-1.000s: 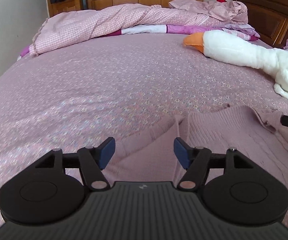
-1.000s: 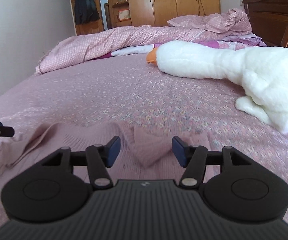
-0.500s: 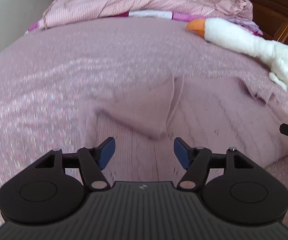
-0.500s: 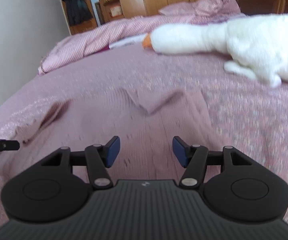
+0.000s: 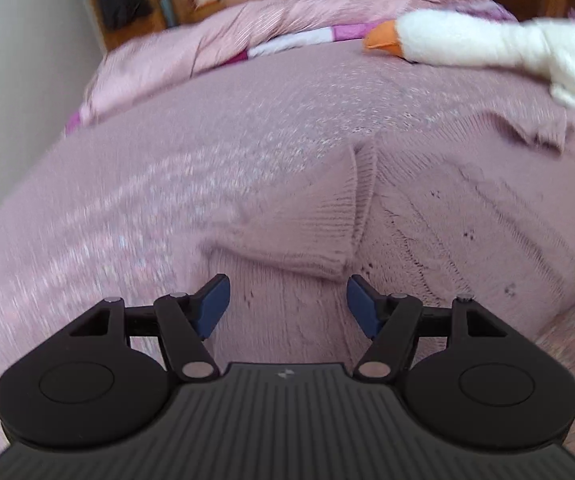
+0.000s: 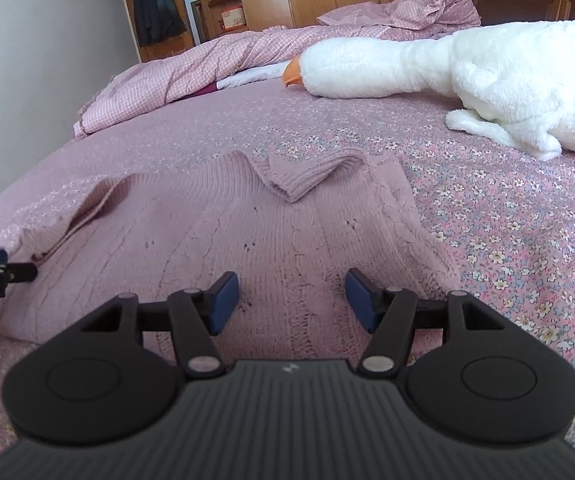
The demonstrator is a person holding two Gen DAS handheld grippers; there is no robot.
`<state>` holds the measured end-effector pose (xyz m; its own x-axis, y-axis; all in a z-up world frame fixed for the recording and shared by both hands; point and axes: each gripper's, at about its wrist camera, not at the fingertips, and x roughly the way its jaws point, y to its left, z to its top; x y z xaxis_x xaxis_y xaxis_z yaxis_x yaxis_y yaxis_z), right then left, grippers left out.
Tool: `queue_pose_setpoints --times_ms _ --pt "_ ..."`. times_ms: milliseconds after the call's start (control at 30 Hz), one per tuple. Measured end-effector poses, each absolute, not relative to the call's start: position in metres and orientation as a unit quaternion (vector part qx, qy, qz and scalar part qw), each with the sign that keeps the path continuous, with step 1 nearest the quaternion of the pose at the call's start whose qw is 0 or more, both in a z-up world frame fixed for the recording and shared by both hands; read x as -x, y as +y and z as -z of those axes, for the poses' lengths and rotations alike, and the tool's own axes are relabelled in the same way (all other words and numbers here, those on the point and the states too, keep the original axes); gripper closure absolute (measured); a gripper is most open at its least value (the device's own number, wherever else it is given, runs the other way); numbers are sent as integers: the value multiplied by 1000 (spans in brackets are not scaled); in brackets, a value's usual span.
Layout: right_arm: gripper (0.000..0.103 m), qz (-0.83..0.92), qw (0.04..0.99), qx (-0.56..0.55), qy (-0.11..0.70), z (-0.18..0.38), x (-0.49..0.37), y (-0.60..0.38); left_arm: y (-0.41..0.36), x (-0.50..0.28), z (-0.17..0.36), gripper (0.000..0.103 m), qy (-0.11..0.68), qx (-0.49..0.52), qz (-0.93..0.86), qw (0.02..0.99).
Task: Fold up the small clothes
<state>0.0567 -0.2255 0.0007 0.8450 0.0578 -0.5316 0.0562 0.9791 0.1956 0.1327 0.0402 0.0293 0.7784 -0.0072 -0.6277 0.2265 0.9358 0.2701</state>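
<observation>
Both our grippers have pulled back and risen, so more of the pink knit sweater (image 6: 287, 240) shows, lying flat on the bed (image 6: 507, 220). Our left gripper (image 5: 287, 304) and right gripper (image 6: 291, 300) gape wide, empty. It looks soft, light, stretchy; we'd pinch the near hem corners.

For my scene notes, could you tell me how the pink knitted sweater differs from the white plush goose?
The pink knitted sweater lies flat with its sleeves folded in; the white plush goose is bulky. The sweater sits under both open grippers; the goose lies farther up the bed. Both rest on the floral bedspread.
</observation>
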Motion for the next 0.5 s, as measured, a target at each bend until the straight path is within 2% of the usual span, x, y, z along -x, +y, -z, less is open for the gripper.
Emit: queue_pose_setpoints --times_ms 133,267,333,367,400,500 --pt "41 2 956 -96 278 0 -57 -223 24 -135 -21 31 281 -262 73 920" --pt "38 -1 951 -106 289 -8 -63 -228 16 -141 -14 31 262 -311 94 908" --pt "38 -9 947 -139 290 -16 -70 -237 18 -144 -14 41 261 -315 106 906" --pt "38 -17 944 -156 289 -20 -74 -241 19 -147 -15 62 266 -310 113 906" --pt "38 -25 942 -171 288 -22 -80 -244 20 -150 -14 77 272 -306 113 905" --pt "38 -40 934 -203 290 -27 -101 -251 26 -162 -18 82 272 -287 87 914"
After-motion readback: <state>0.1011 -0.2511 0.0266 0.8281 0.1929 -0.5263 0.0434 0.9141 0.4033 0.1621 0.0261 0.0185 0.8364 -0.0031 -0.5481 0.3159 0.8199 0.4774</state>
